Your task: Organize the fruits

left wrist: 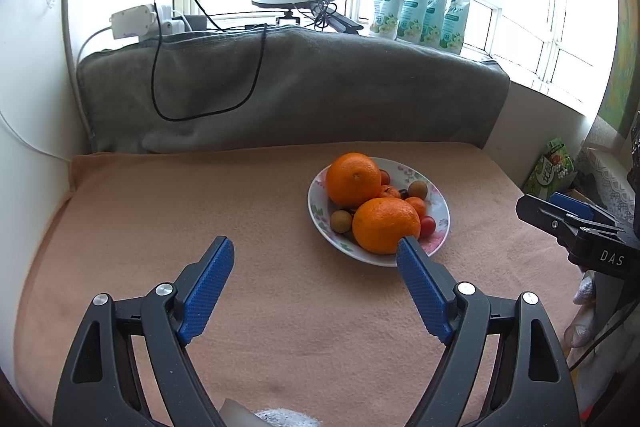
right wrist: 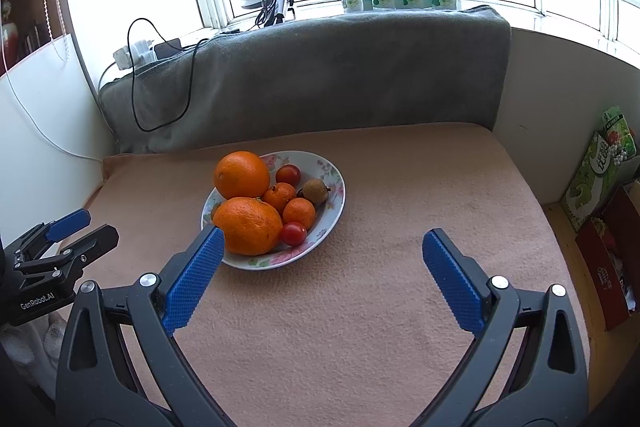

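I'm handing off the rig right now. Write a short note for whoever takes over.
Left gripper: open, empty, above the cloth.
Right gripper: open, empty, near the plate.
All fruit sits on the floral plate: two big oranges, two small mandarins, two cherry tomatoes, brown longans.
Done: everything in view is plated.
Left: possibly nothing; check off-camera.
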The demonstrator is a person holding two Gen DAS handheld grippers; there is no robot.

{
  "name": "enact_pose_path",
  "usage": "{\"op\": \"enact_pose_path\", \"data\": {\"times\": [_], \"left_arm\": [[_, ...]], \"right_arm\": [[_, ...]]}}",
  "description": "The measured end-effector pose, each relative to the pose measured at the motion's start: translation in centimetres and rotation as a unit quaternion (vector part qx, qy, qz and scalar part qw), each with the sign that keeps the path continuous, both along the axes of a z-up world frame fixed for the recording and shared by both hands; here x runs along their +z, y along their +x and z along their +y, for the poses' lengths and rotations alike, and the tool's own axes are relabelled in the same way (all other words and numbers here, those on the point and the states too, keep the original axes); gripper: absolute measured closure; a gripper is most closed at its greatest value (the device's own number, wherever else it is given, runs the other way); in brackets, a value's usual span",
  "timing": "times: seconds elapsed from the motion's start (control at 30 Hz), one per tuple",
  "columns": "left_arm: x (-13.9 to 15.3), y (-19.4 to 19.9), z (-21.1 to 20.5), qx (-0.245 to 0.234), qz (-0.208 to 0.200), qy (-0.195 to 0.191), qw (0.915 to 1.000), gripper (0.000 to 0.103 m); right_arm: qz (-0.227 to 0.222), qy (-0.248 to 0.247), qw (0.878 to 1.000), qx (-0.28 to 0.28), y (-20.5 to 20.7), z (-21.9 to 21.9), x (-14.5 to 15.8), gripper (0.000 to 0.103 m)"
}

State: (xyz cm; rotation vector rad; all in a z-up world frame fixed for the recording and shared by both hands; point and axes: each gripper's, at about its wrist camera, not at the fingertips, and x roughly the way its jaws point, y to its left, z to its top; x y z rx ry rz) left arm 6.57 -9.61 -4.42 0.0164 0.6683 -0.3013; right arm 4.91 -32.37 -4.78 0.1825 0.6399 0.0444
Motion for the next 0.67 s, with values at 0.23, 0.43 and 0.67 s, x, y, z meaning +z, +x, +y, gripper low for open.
{"op": "enact_pose_path", "data": {"times": [0.23, 0.43, 0.67], "left_arm": [[-0.03, 0.07, 0.02, 0.001, 0.0, 0.0, 1.0, 0.019], [-0.02, -0.02, 0.07, 0.001, -0.003, -0.001, 1.0, 0.019], [-0.06, 0.07, 0.21, 0.0, -0.004, -0.002, 1.0, 0.019]], "right_arm": [[0.002, 0.0, 1.0, -0.001, 0.11, 0.02, -0.25, 0.002], [0.003, 0.001, 1.0, 0.001, 0.22, 0.0, -0.33, 0.002], [0.005, 0.001, 1.0, -0.001, 0.36, 0.06, -0.54, 0.002]]}}
